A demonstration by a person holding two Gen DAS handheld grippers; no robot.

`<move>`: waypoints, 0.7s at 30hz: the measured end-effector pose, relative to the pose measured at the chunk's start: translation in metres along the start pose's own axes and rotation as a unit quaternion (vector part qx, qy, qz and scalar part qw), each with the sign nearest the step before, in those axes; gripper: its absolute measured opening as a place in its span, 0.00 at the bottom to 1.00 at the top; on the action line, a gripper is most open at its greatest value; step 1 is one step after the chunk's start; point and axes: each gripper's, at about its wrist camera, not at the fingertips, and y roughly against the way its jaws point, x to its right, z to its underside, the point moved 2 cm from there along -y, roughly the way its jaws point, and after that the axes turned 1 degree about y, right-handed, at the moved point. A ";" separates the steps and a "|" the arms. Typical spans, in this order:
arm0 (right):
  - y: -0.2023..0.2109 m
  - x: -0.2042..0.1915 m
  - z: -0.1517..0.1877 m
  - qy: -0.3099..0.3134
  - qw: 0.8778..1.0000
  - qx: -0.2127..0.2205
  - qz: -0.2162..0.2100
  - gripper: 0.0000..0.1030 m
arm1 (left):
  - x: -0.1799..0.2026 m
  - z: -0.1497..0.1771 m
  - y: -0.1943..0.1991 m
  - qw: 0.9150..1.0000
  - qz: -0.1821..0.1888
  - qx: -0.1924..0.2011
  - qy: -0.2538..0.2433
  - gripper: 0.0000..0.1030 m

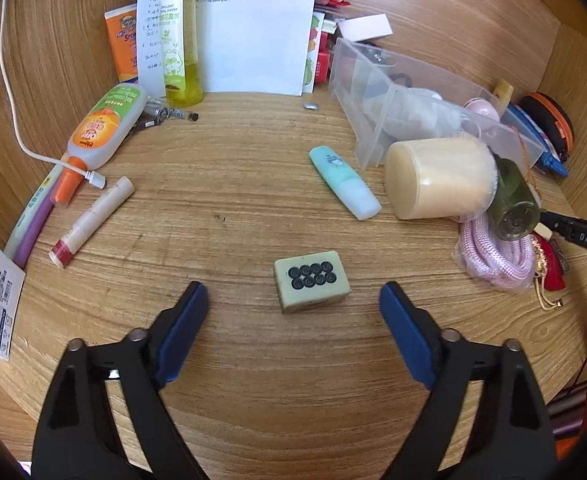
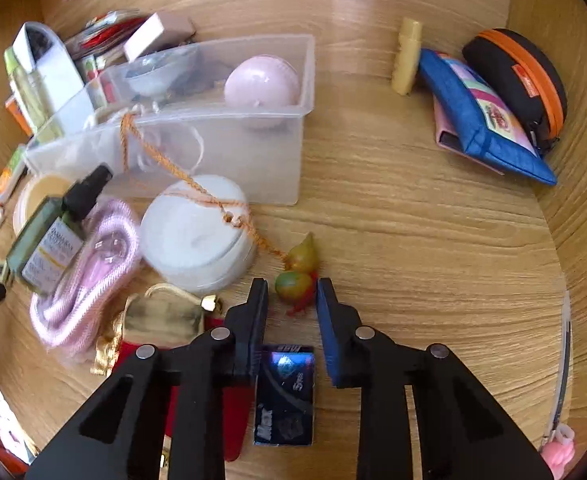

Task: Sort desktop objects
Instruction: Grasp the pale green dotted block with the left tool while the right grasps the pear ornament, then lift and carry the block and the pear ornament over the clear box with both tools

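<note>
My left gripper (image 1: 293, 296) is open wide over the wooden desk, its blue pads either side of a cream mahjong tile (image 1: 311, 281) that lies just ahead between them, untouched. My right gripper (image 2: 292, 292) is partly open, its fingertips flanking a small gourd charm (image 2: 295, 285) on an orange cord (image 2: 181, 172); I cannot tell if the pads touch it. The cord runs over a white jar lid (image 2: 197, 228) into a clear plastic bin (image 2: 213, 136). A dark gum pack (image 2: 285, 394) lies under the right gripper.
Left view: mint tube (image 1: 343, 182), cream candle jar (image 1: 439, 178), green spray bottle (image 1: 513, 200), pink rope (image 1: 497, 256), lip balm (image 1: 91, 222), orange-capped bottle (image 1: 101, 132), yellow bottle (image 1: 179, 36), papers (image 1: 253, 36). Right view: blue pouch (image 2: 481, 116), black-orange case (image 2: 521, 80), pink ball (image 2: 261, 84) in the bin.
</note>
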 end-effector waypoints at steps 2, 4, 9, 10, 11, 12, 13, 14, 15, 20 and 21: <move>-0.001 0.003 -0.004 -0.002 1.000 0.003 0.004 0.22 | 0.000 0.001 -0.001 1.000 -0.005 0.002 -0.001 0.80; -0.004 0.004 -0.008 -0.002 1.000 0.003 0.002 0.22 | -0.001 0.002 -0.002 1.000 -0.007 0.005 0.002 0.79; -0.011 0.001 -0.014 0.004 1.000 0.005 0.005 0.22 | -0.003 0.001 -0.005 0.999 -0.033 0.018 0.006 0.62; -0.011 0.002 -0.015 0.003 1.000 0.007 0.007 0.22 | -0.003 0.001 -0.006 0.999 -0.039 0.021 0.005 0.55; -0.012 0.002 -0.015 0.003 1.000 0.009 0.009 0.21 | -0.002 0.000 -0.006 0.999 -0.045 0.023 0.003 0.51; -0.012 0.002 -0.016 0.003 1.000 0.010 0.011 0.21 | -0.002 0.000 -0.007 0.999 -0.046 0.026 0.000 0.42; -0.012 0.003 -0.016 0.002 1.000 0.013 0.011 0.21 | -0.002 0.000 -0.008 0.998 -0.048 0.031 -0.001 0.37; -0.010 0.005 -0.016 0.000 1.000 0.018 0.011 0.21 | -0.002 0.000 -0.008 0.998 -0.048 0.031 -0.001 0.37; -0.007 0.006 -0.016 -0.001 1.000 0.023 0.012 0.21 | -0.002 0.000 -0.009 0.998 -0.047 0.031 0.000 0.37; 0.011 0.010 -0.020 -0.006 0.999 0.051 0.005 0.21 | -0.002 -0.007 -0.008 0.999 -0.029 0.031 0.013 0.37; 0.016 0.010 -0.021 -0.008 0.998 0.058 0.002 0.21 | -0.002 -0.008 -0.007 0.999 -0.028 0.034 0.014 0.37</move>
